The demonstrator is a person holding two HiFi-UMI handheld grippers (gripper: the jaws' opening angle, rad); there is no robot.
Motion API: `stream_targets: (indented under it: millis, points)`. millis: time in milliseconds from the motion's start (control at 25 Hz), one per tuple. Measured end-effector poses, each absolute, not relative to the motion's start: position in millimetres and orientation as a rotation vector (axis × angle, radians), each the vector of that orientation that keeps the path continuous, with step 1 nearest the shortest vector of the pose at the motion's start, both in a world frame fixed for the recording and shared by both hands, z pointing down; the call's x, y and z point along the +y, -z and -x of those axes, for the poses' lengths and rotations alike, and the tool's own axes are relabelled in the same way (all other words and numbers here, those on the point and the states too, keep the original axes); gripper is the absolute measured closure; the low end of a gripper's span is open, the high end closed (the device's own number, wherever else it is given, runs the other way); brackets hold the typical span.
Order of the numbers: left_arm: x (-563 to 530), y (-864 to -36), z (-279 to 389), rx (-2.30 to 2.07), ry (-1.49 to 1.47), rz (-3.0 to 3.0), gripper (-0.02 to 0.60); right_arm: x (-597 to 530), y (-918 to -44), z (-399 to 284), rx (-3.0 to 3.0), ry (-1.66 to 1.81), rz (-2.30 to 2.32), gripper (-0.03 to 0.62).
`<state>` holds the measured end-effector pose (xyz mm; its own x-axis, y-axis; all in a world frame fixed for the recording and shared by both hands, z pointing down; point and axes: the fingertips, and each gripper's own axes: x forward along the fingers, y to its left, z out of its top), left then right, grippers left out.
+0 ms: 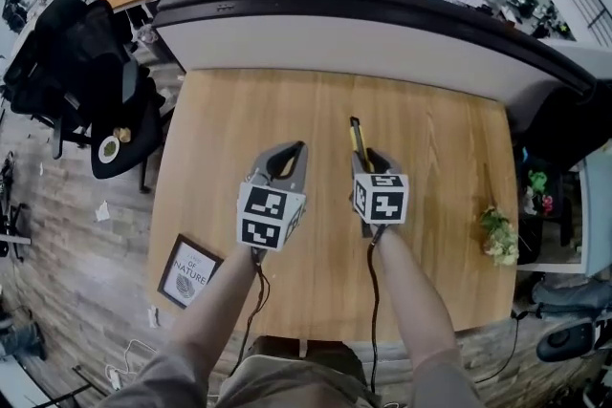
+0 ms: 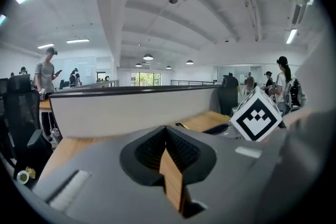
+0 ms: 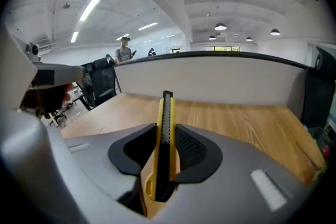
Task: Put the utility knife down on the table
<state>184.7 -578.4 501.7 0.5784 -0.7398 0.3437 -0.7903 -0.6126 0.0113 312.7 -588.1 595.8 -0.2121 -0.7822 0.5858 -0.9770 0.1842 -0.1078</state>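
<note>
The right claw clamps a yellow-and-black utility knife, its tip pointing forward above the light wooden counter.

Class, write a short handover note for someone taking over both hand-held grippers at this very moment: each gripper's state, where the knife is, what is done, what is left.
Left hand-held gripper: jaws together, nothing between them, held over the table.
Right hand-held gripper: shut on the yellow and black utility knife, whose tip sticks out forward past the jaws.
Done: the knife is gripped and held over the middle of the table.
Left: lower it onto the wood, open the right jaws, draw back.
</note>
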Motion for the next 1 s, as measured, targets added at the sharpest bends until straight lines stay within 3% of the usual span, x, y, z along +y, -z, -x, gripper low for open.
stream_targets:
  millis: [520,800,1000]
  points:
    - [-593.1,-621.0,-176.0,-1.164,-0.686,-2.493,0.58,-610.7,-710.9,-302.0,-1.884,-0.731,-1.442,0.47]
    - [-590.0,-639.9,-159.9,-1.141,-0.693,-2.424,0.58,-607.2,-738.4,-300.9,-1.829,-0.816,-1.406,0.468]
    - [-589.3,-626.2,-156.1,-1.155,-0.686,-2.439,0.58,-611.5,-710.3,-301.4,-1.896,-0.789,-1.439,0.464]
